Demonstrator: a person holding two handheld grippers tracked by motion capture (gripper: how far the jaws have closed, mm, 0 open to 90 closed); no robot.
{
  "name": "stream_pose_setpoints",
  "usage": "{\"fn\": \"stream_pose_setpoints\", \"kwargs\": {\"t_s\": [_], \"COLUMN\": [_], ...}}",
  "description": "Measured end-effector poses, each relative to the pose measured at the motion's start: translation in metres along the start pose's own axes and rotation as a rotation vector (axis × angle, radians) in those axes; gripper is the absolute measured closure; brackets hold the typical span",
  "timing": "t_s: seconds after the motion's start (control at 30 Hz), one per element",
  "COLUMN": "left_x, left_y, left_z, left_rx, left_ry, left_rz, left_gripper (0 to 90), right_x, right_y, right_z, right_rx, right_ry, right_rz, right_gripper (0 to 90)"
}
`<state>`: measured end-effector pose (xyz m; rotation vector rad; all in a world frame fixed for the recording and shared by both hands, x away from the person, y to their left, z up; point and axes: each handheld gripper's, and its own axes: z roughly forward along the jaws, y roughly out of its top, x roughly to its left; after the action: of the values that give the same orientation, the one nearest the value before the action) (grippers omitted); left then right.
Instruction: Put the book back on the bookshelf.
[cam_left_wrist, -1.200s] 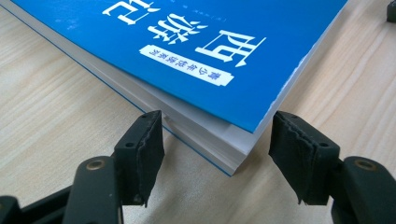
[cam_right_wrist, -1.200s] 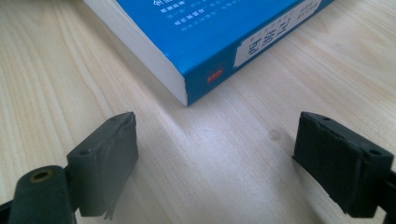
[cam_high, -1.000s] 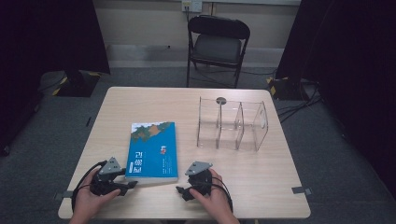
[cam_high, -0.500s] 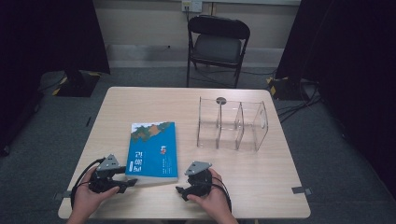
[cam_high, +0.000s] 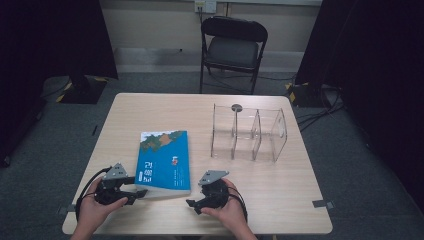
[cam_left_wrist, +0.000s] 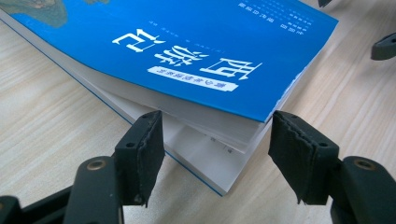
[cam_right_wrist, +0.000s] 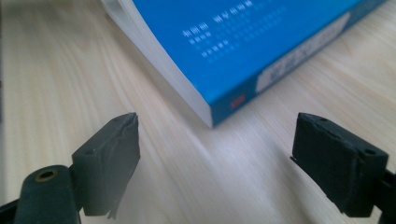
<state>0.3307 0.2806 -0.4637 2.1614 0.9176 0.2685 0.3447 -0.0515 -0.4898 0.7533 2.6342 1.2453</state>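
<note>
Blue paperback book (cam_high: 164, 160) pinched at one near corner on the pale wooden table (cam_high: 270, 190)

Lying flat near the table's front edge, the book had its near left corner nipped between the pads of the left claw (cam_high: 137, 192), the cover bowing up a little. The right claw (cam_high: 192, 204) stood wide and empty just off the other near corner. A lift by that small bite would likely let the pages fan, crease the cover, or let the book slip free.

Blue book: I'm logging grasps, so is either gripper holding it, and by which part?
The left gripper pinches the blue book by its near corner. The right gripper is open, holding nothing.
</note>
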Motion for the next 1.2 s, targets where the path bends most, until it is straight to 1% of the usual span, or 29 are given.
{"fn": "stream_pose_setpoints", "kwargs": {"t_s": [0.1,0.13,0.17,0.2,0.23,0.27,0.33,0.37,0.4,0.43,0.47,0.5,0.6,0.7,0.73,0.77,0.83,0.93,0.97,1.0,1.2], "left_x": [0.001,0.001,0.001,0.001,0.001,0.001,0.001,0.001,0.0,0.001,0.001,0.001,0.001,0.001,0.002,0.002,0.002,0.002,0.001,0.001,0.0], "left_y": [0.002,0.003,0.004,0.005,0.006,0.007,0.009,0.01,0.01,0.01,0.011,0.01,0.011,0.013,0.013,0.013,0.013,0.013,0.013,0.014,0.016], "left_z": [-0.001,-0.001,-0.002,-0.002,-0.003,-0.004,-0.004,-0.004,-0.004,-0.004,-0.004,-0.004,-0.005,-0.005,-0.005,-0.005,-0.005,-0.005,-0.005,-0.005,-0.005], "left_rx": [0.002,0.001,0.007,0.001,0.003,-0.005,-0.002,-0.007,-0.006,-0.007,-0.007,-0.009,-0.01,-0.013,-0.011,-0.016,-0.015,-0.014,-0.019,-0.021,-0.021], "left_ry": [-0.007,-0.008,-0.006,-0.008,-0.008,-0.007,-0.006,-0.007,-0.009,-0.009,-0.007,-0.011,-0.014,-0.016,-0.015,-0.015,-0.014,-0.014,-0.014,-0.013,-0.008], "left_rz": [0.002,-0.001,0.007,0.002,0.011,0.005,0.014,0.009,0.004,0.003,0.015,0.0,0.0,-0.004,0.003,-0.004,0.002,0.003,0.001,-0.005,-0.005], "left_gripper": [35.9,35.9,35.9,35.9,36.0,36.1,36.3,36.3,36.2,36.3,36.4,36.4,36.5,36.5,36.5,36.5,36.5,36.5,36.5,36.5,36.5], "right_x": [0.001,0.002,0.002,0.002,0.003,0.004,0.007,0.007,0.008,0.008,0.01,0.01,0.013,0.017,0.019,0.02,0.023,0.025,0.026,0.026,0.028], "right_y": [0.007,0.009,0.012,0.014,0.017,0.02,0.029,0.029,0.033,0.036,0.041,0.041,0.049,0.055,0.057,0.058,0.06,0.061,0.06,0.06,0.061], "right_z": [-0.002,-0.002,-0.001,0.0,0.001,0.002,0.005,0.005,0.007,0.008,0.01,0.01,0.016,0.025,0.029,0.032,0.038,0.045,0.049,0.049,0.053], "right_rx": [-0.023,-0.023,-0.024,-0.022,-0.022,-0.022,-0.024,-0.024,-0.029,-0.03,-0.031,-0.031,-0.036,-0.027,-0.025,-0.021,-0.014,-0.017,-0.014,-0.014,-0.023], "right_ry": [0.001,0.005,0.009,0.014,0.015,0.014,0.012,0.012,0.022,0.02,0.02,0.02,0.015,0.027,0.028,0.026,0.03,0.024,0.014,0.014,0.013], "right_rz": [-0.016,-0.016,-0.019,-0.022,-0.027,-0.035,-0.045,-0.045,-0.054,-0.055,-0.061,-0.061,-0.08,-0.092,-0.101,-0.107,-0.119,-0.139,-0.138,-0.138,-0.136], "right_gripper": [15.2,15.2,15.2,15.2,15.2,15.3,15.4,15.4,15.4,15.4,15.6,15.6,16.9,16.9,16.9,16.9,16.9,17.4,17.3,17.3,17.2]}}
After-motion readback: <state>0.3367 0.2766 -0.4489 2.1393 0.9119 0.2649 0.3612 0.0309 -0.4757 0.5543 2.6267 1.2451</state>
